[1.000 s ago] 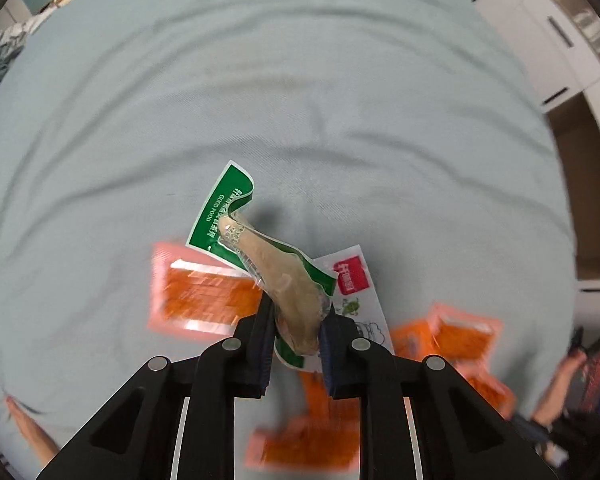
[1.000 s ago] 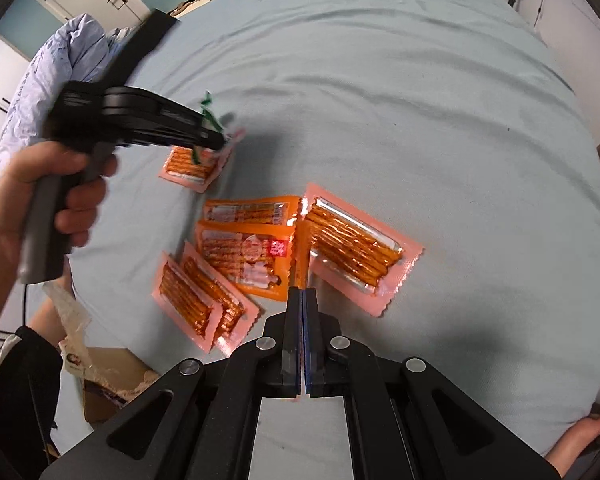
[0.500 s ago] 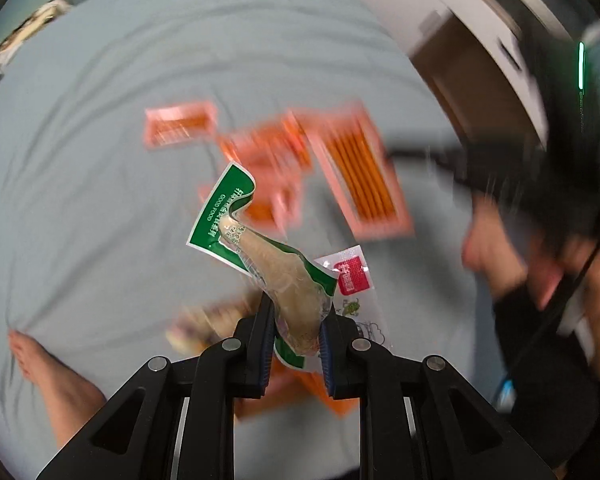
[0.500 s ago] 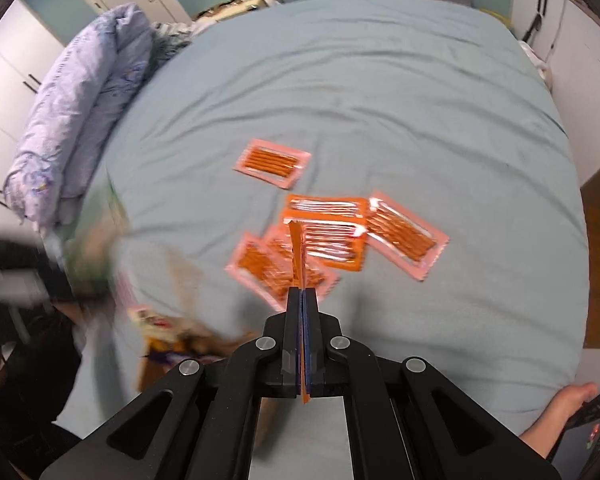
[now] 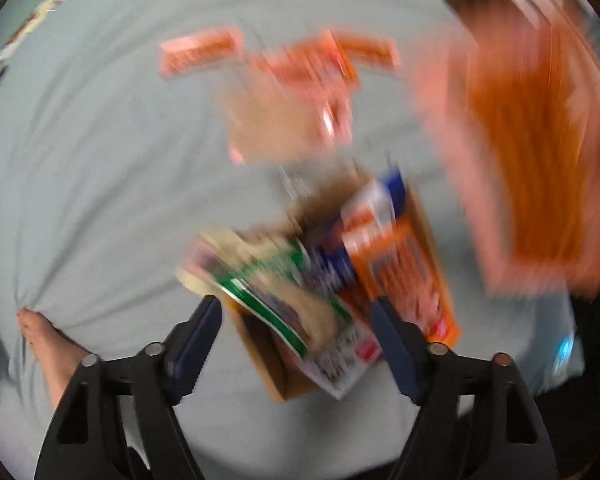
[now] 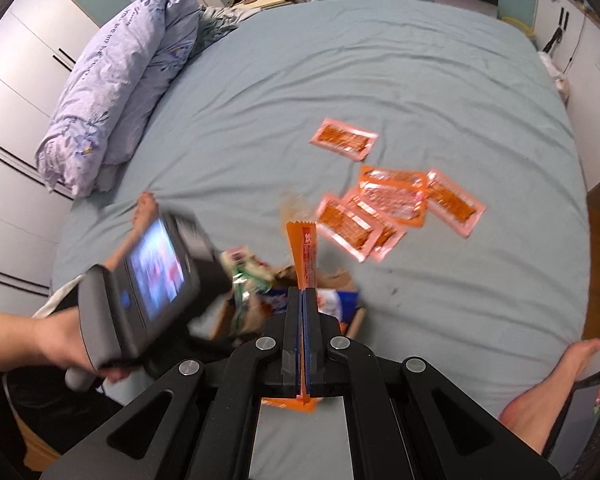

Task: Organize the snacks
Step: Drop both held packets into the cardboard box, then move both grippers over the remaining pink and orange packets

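Note:
My left gripper (image 5: pixel 296 316) is open above a brown cardboard box (image 5: pixel 284 384) on the bed. The green and white snack packet (image 5: pixel 284 300) lies loose in the box among other packets; this view is blurred. My right gripper (image 6: pixel 303 296) is shut on an orange snack packet (image 6: pixel 305 254), held edge-on above the box (image 6: pixel 340 280). The same orange packet shows large and blurred in the left wrist view (image 5: pixel 528 168). Several orange packets (image 6: pixel 384 204) lie on the blue sheet beyond the box, one (image 6: pixel 344 138) apart and farther back.
The left hand-held device (image 6: pixel 148 284) is at the left of the right wrist view. A lilac duvet (image 6: pixel 112 80) lies at the bed's far left. Bare feet rest at the bed's edges (image 6: pixel 146 208), (image 6: pixel 548 384). White wardrobes stand around.
My left gripper swung over the box, opened and let go of the green packet, which dropped in. My right gripper lifted an orange packet and carried it toward the box.

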Demonstrator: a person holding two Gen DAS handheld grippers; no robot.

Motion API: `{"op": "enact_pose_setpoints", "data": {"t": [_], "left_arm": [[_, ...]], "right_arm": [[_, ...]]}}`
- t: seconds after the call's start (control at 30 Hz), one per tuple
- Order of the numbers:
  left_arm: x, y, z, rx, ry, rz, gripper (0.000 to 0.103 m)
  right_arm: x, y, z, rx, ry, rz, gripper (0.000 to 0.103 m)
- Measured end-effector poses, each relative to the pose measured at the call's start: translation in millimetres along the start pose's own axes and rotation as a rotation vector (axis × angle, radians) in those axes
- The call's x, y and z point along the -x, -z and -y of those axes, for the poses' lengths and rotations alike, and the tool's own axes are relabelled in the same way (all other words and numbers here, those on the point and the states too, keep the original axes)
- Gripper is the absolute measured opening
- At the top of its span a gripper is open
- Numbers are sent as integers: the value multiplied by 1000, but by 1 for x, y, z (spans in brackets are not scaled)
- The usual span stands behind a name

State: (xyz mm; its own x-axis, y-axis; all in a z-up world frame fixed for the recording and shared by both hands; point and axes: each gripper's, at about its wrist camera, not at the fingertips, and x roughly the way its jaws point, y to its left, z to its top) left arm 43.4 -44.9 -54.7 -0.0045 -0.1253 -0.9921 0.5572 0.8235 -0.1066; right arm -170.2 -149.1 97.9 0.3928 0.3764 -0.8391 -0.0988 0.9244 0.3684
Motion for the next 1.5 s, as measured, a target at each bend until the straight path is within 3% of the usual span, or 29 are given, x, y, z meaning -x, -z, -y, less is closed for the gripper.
{"op": "enact_pose_setpoints", "data": {"t": [0.17, 0.3, 0.37, 0.5, 0.53, 0.67, 0.7, 0.9, 1.13, 1.4, 1.5], "left_arm": [[16, -3, -42, 115, -9, 28, 78], [11, 8, -61, 123, -26, 8, 78], [4, 12, -68, 129, -21, -12, 78], [10, 10, -72, 153, -13, -1, 78], [11, 8, -75, 165, -7, 7, 78], [16, 9, -80, 204, 30, 13, 78], [14, 8, -79, 201, 35, 4, 78], [5, 6, -60, 144, 1, -16, 78], [20, 2, -50, 102, -67, 39, 78], [23, -2, -56, 128, -95, 60, 78], [24, -2, -57, 123, -112, 78, 78]], "right_arm": [[-32, -2, -8, 9, -42, -81, 0], [-72, -3, -9, -8, -126, -178, 0], [-91, -3, -3, -29, -63, -223, 0], [-106, -9, 17, -101, -41, -262, 3], [-105, -12, 23, -113, -29, -253, 6], [-106, -20, 45, -157, 45, -223, 55], [-105, -20, 49, -168, 62, -213, 58], [-101, -23, 64, -222, 110, -179, 58], [-100, -11, 77, -368, 40, -179, 58], [-82, -14, 78, -300, 149, -67, 58], [-76, -15, 78, -284, 245, -72, 58]]}}
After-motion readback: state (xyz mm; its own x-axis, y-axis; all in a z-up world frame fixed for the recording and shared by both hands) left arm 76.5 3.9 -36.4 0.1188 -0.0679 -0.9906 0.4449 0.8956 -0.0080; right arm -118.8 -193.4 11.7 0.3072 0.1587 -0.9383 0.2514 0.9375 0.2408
